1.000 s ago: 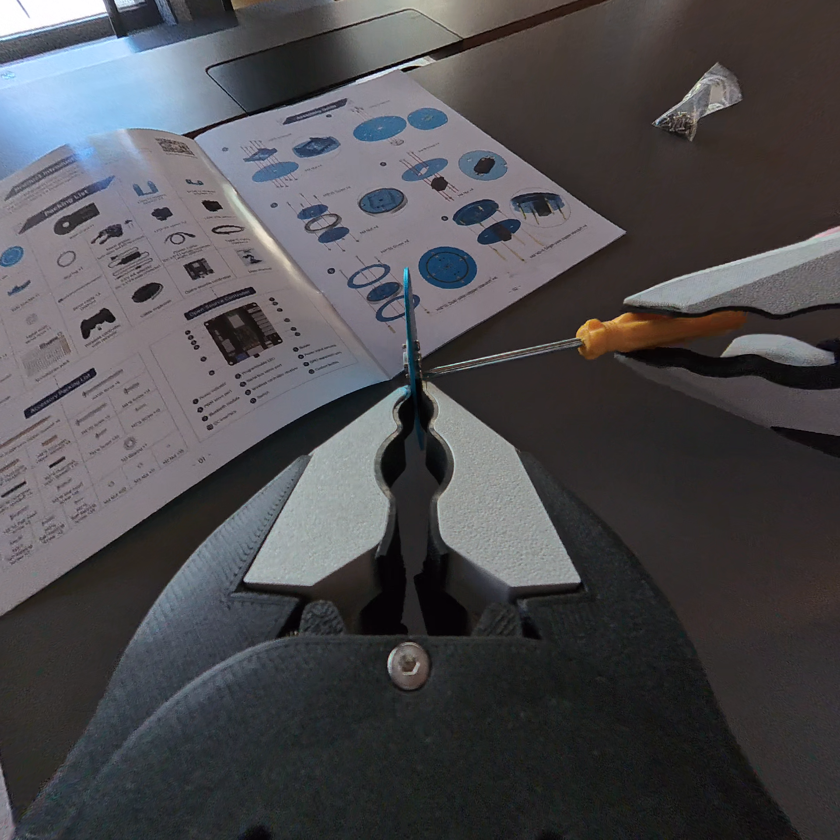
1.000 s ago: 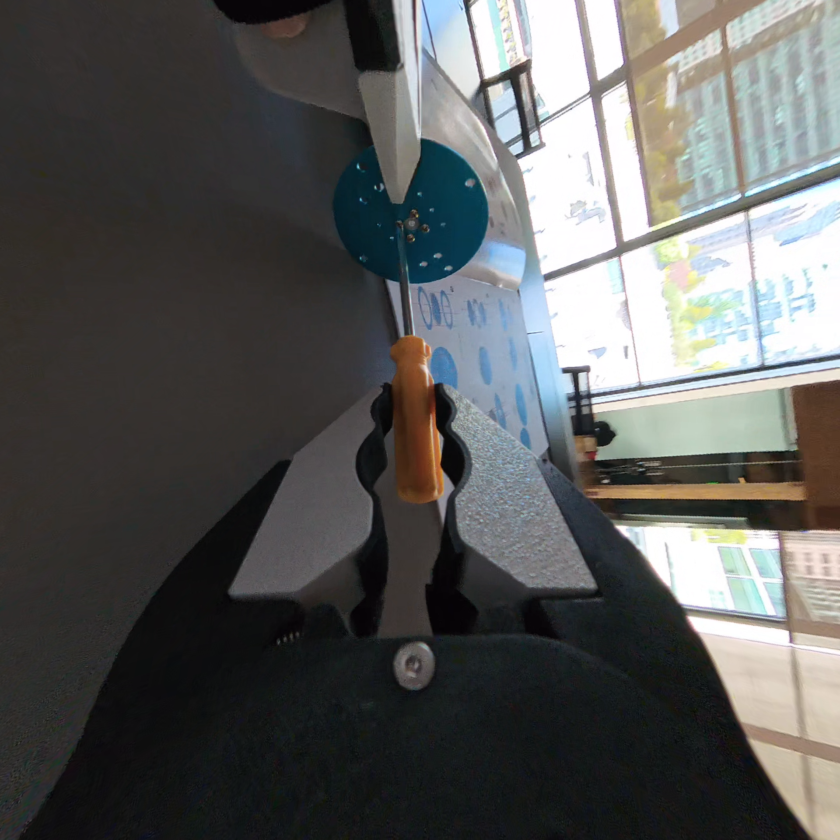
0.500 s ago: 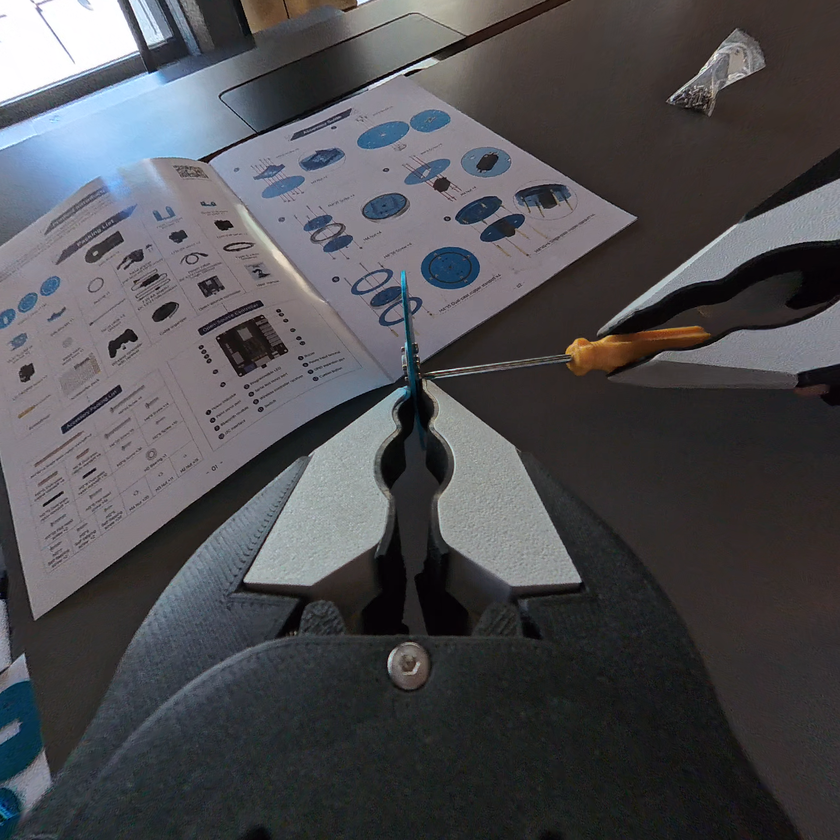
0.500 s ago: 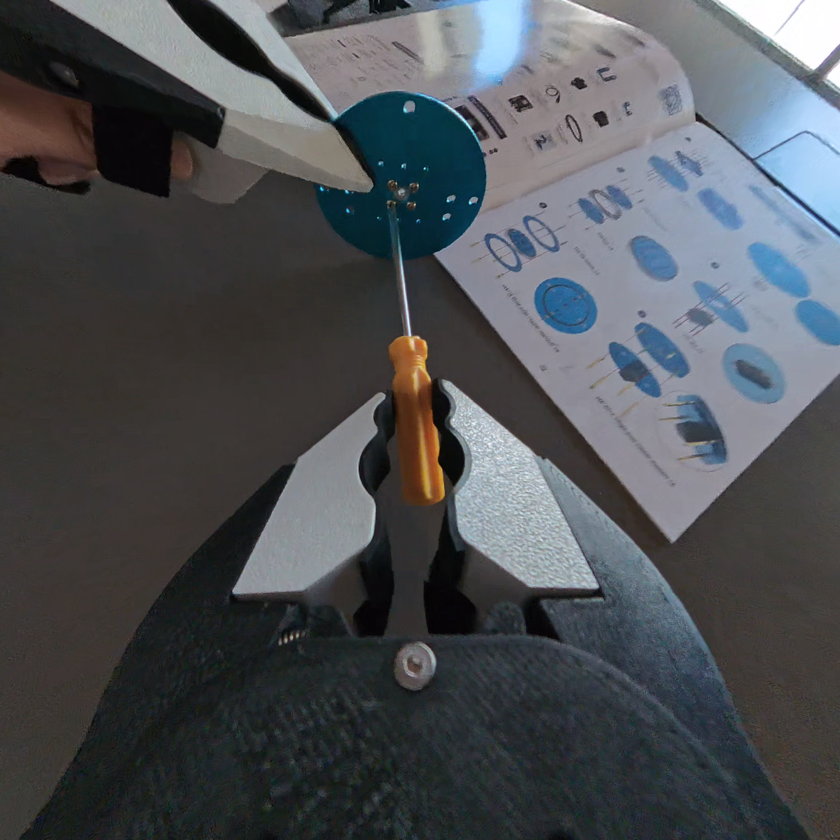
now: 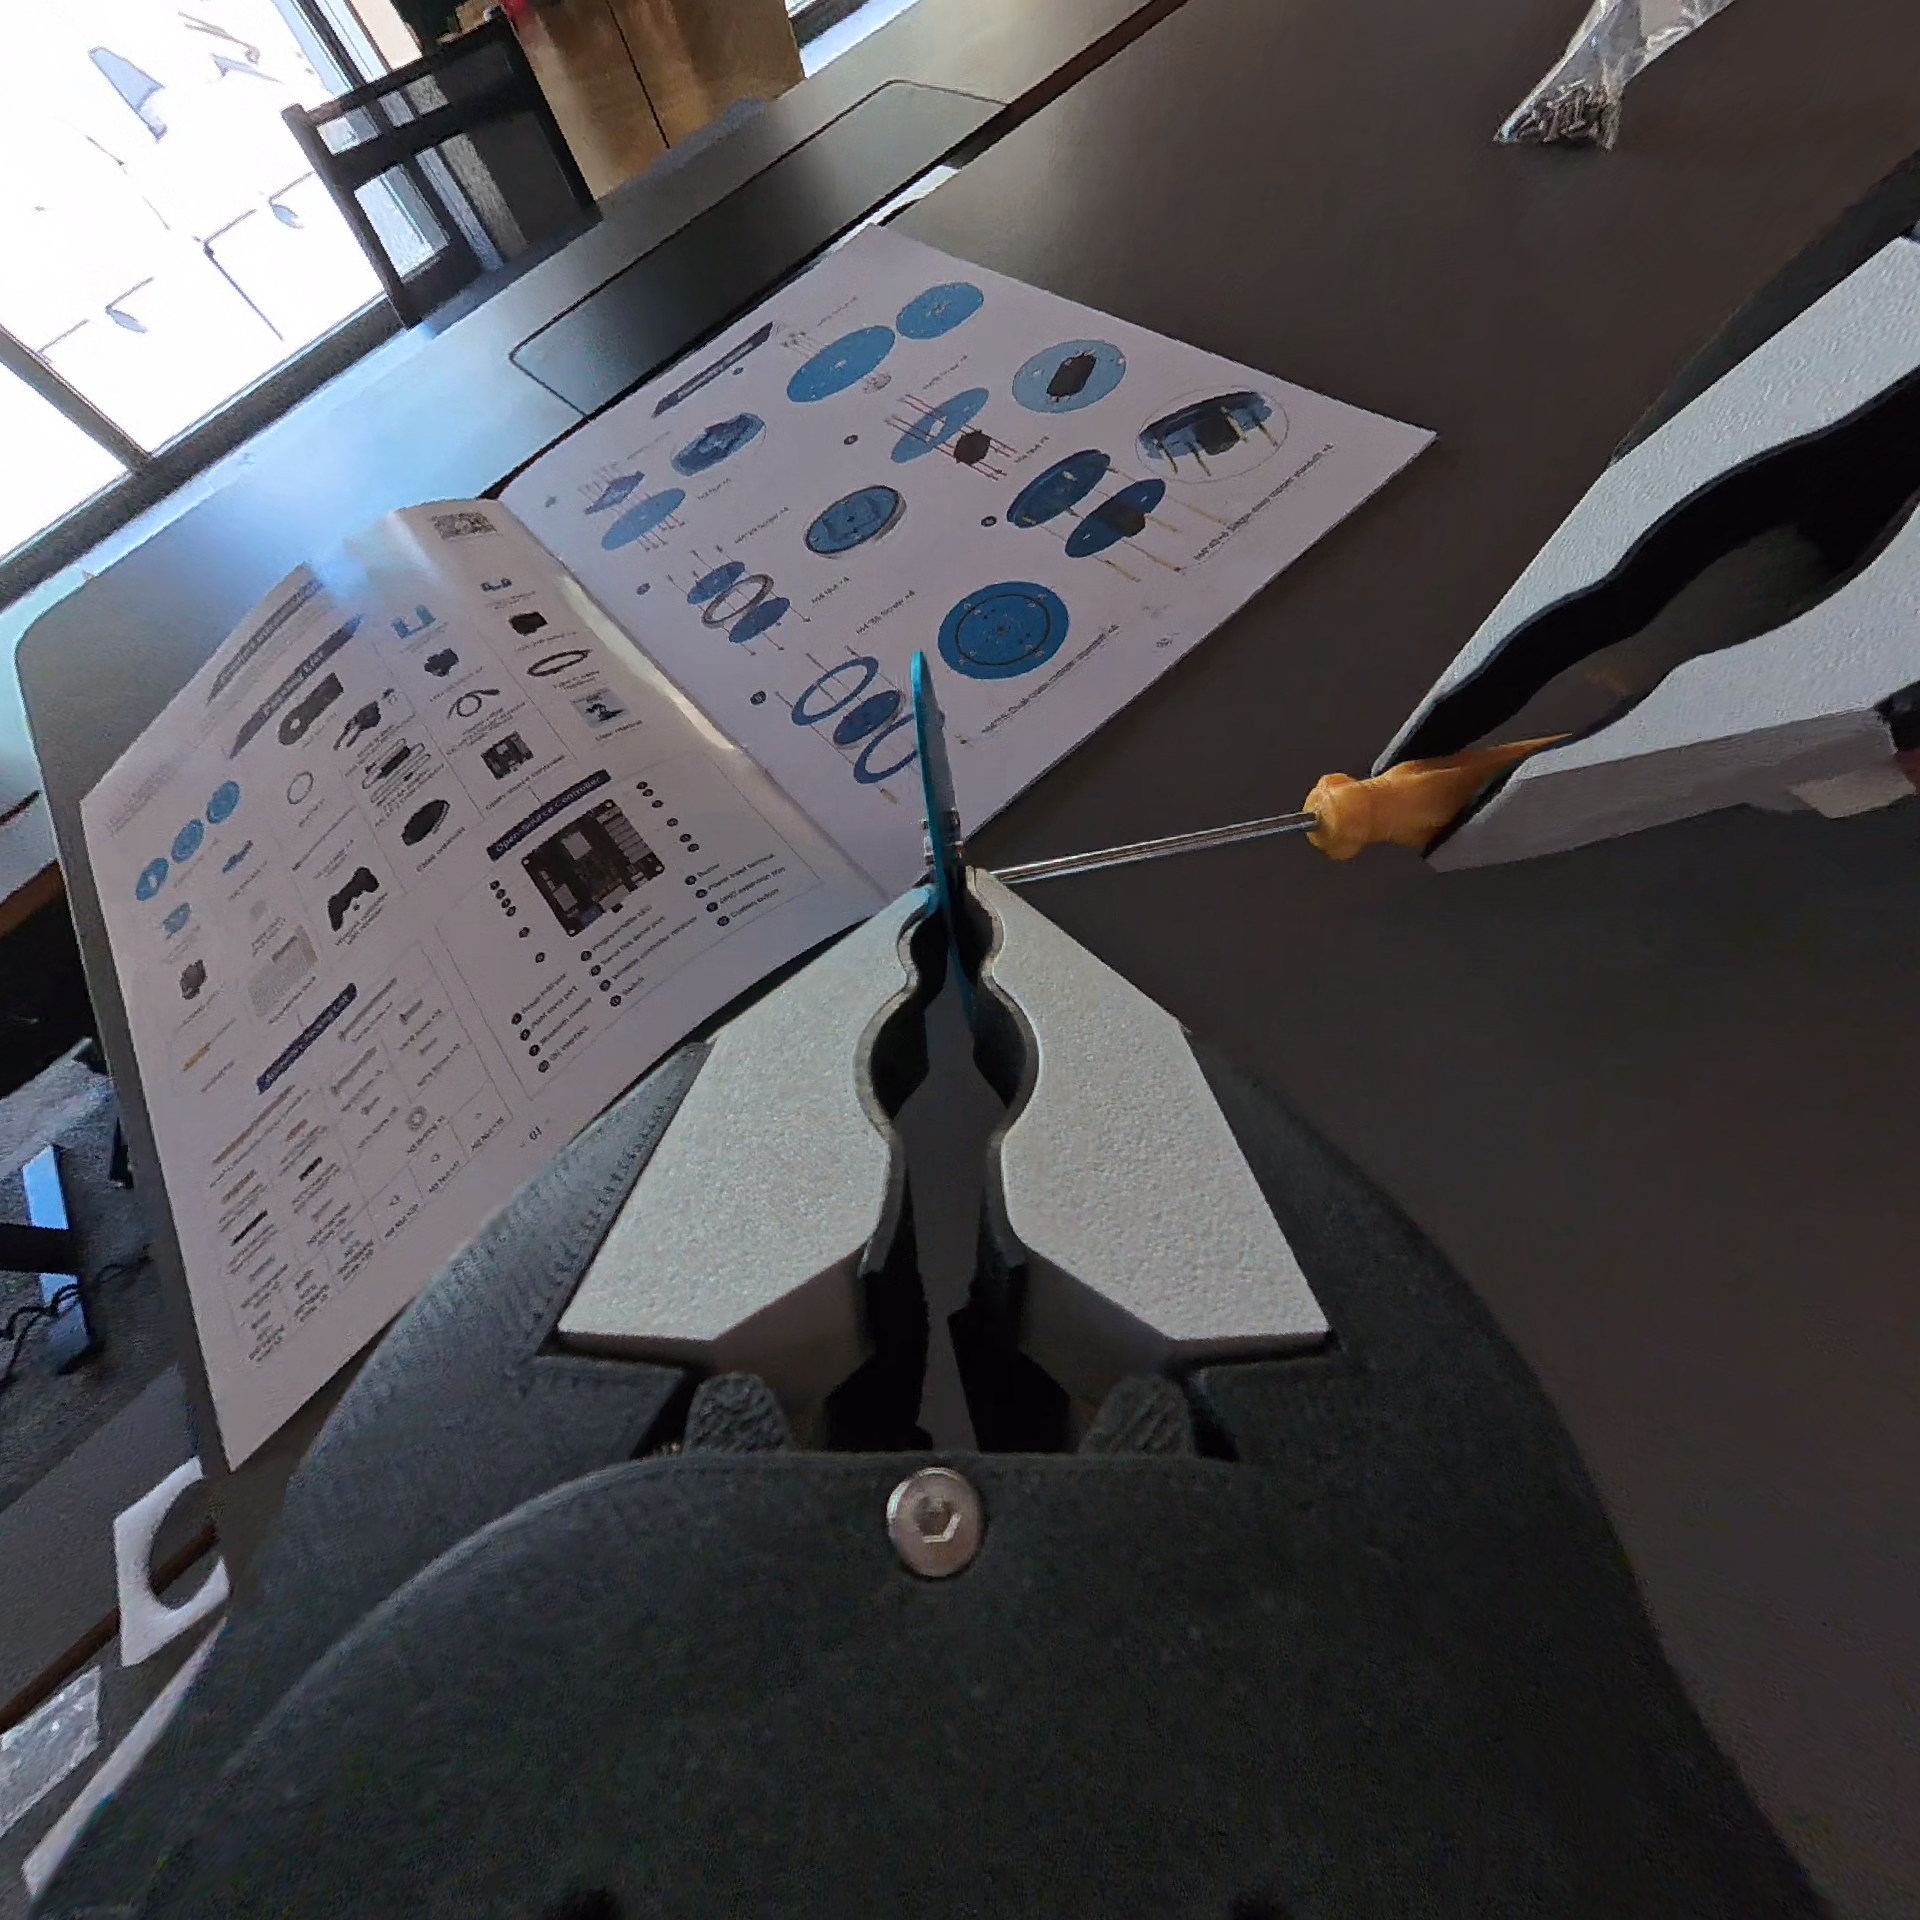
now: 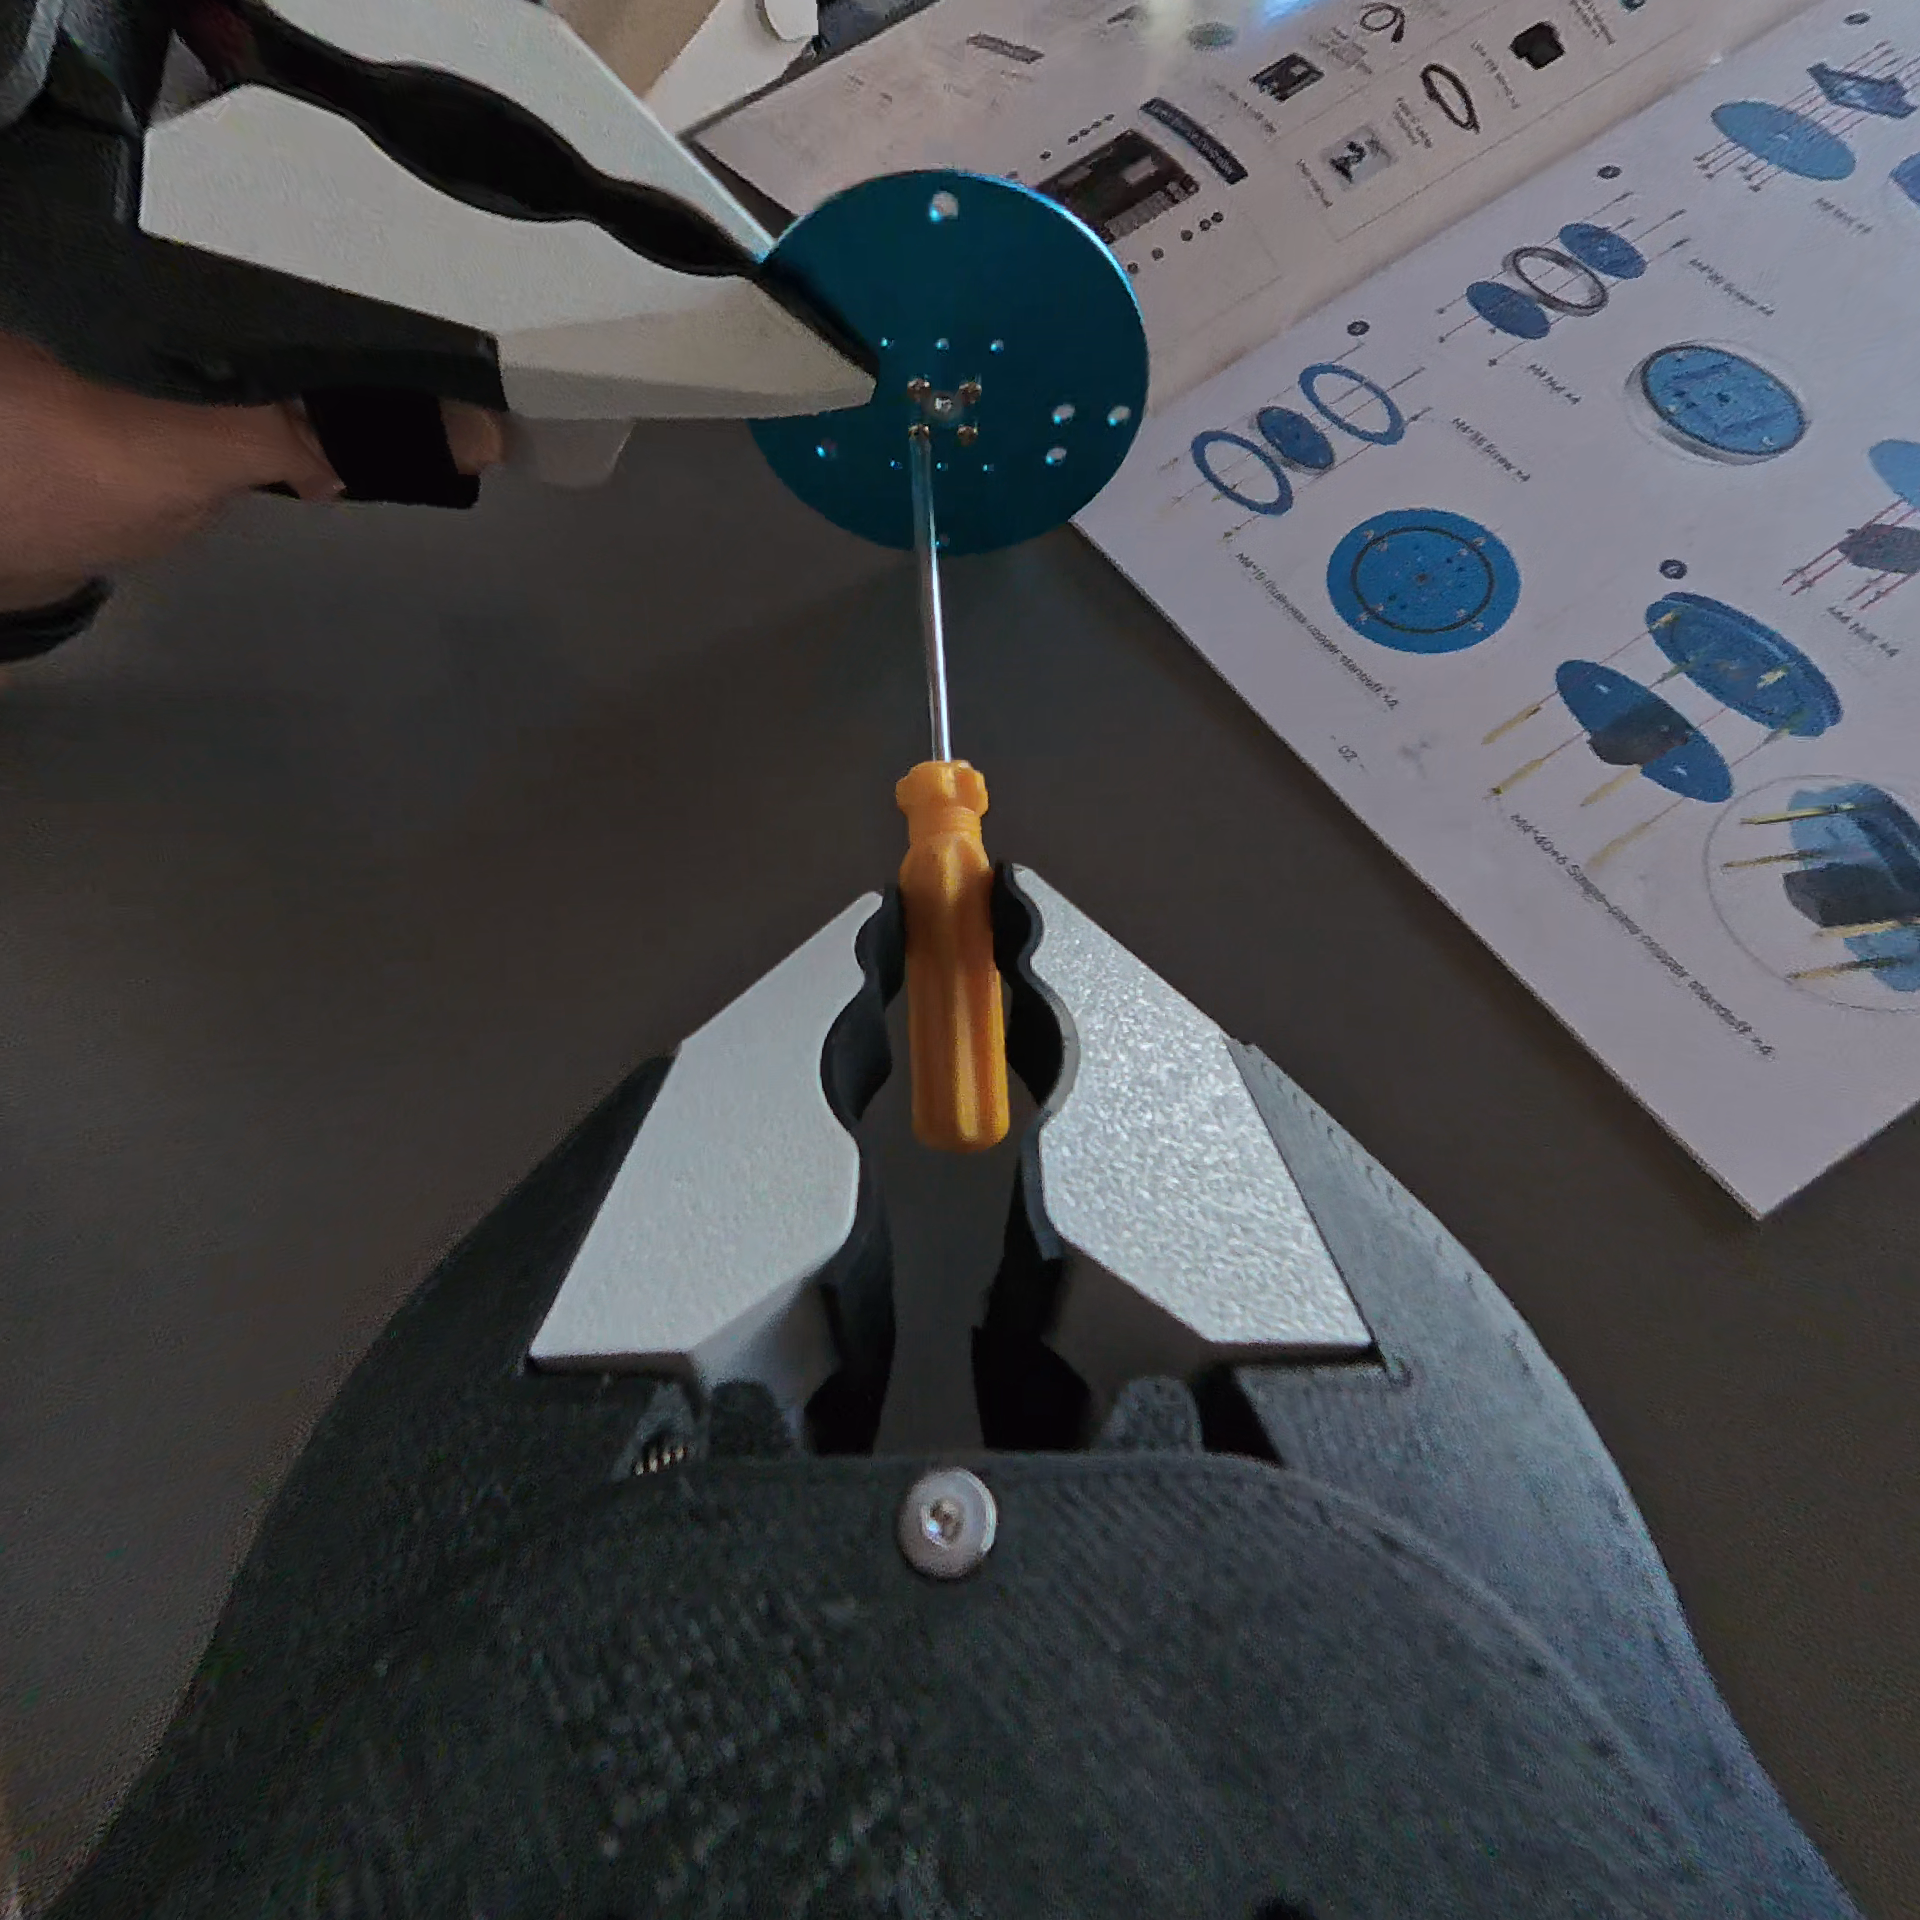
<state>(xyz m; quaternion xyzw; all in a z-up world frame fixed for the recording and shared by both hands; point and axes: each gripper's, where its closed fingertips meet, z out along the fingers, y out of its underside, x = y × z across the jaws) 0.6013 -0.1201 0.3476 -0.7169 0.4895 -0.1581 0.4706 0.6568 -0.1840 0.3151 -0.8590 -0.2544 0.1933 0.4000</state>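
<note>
My left gripper [image 5: 948, 914] is shut on a thin blue round plate [image 5: 935, 769], held edge-on and upright above the dark table. In the right wrist view the blue plate [image 6: 997, 312] shows its face with several small holes and screws near its centre. My right gripper [image 6: 951, 894] is shut on the orange handle of a small screwdriver [image 6: 951, 977]. Its steel shaft reaches forward and its tip sits on a screw near the plate's centre. The screwdriver [image 5: 1361, 805] also shows in the left wrist view, coming from the right gripper [image 5: 1434, 790].
An open instruction booklet [image 5: 623, 727] with blue diagrams lies on the dark table [image 5: 1558, 1143] behind the plate; it also shows in the right wrist view [image 6: 1558, 520]. A clear bag of small screws [image 5: 1569, 94] lies at the far right. A hand [image 6: 125, 468] holds the left gripper. One gripper's finger ends stand about 10 cm off the other's.
The right gripper has rolled with the screwdriver, turning its view from sideways to level, with the tip staying on the plate's centre screws. The left gripper has tilted and kept the plate.
</note>
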